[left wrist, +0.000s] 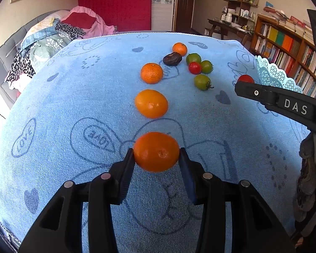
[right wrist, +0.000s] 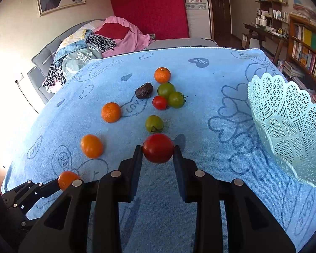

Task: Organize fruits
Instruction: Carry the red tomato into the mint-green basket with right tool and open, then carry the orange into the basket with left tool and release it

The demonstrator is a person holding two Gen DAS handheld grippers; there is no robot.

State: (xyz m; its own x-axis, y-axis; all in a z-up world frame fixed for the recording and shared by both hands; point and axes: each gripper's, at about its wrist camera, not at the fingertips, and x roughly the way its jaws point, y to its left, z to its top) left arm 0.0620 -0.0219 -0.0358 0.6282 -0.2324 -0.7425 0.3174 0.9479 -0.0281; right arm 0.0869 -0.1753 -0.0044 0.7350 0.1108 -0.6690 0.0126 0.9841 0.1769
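The left tool (left wrist: 157, 152) was closed on a smooth round orange citrus fruit (left wrist: 156, 151), one finger pressed to each side, and the fruit seemed lifted a little above the blue terry towel printed with hearts (left wrist: 73, 97) that covered the bench. The right tool (right wrist: 157, 148) gripped a glossy red round tomato (right wrist: 157, 148) in the same way, with the pale blue lattice plastic basket (right wrist: 288, 126) off to its right and slightly ahead, near but not touching

The basket looked empty as far as its open weave showed, so nothing appeared sorted yet; the job seemed at its start, with the first two fruits in hand

Straight ahead of the left tool lay a second smooth orange fruit (left wrist: 151, 103), then a rougher-skinned mandarin (left wrist: 151, 73), and farthest off a small mandarin (left wrist: 180, 49). Ahead and to the right of it sat a dark wrinkled brown fruit (left wrist: 172, 58), a small red tomato (left wrist: 194, 67) touching two green tomatoes (left wrist: 193, 58), and a lone green tomato with a stem (left wrist: 202, 82) nearer

By that count eight fruits were left on the towel, and both held ones had not yet reached the basket, so most of the work remained
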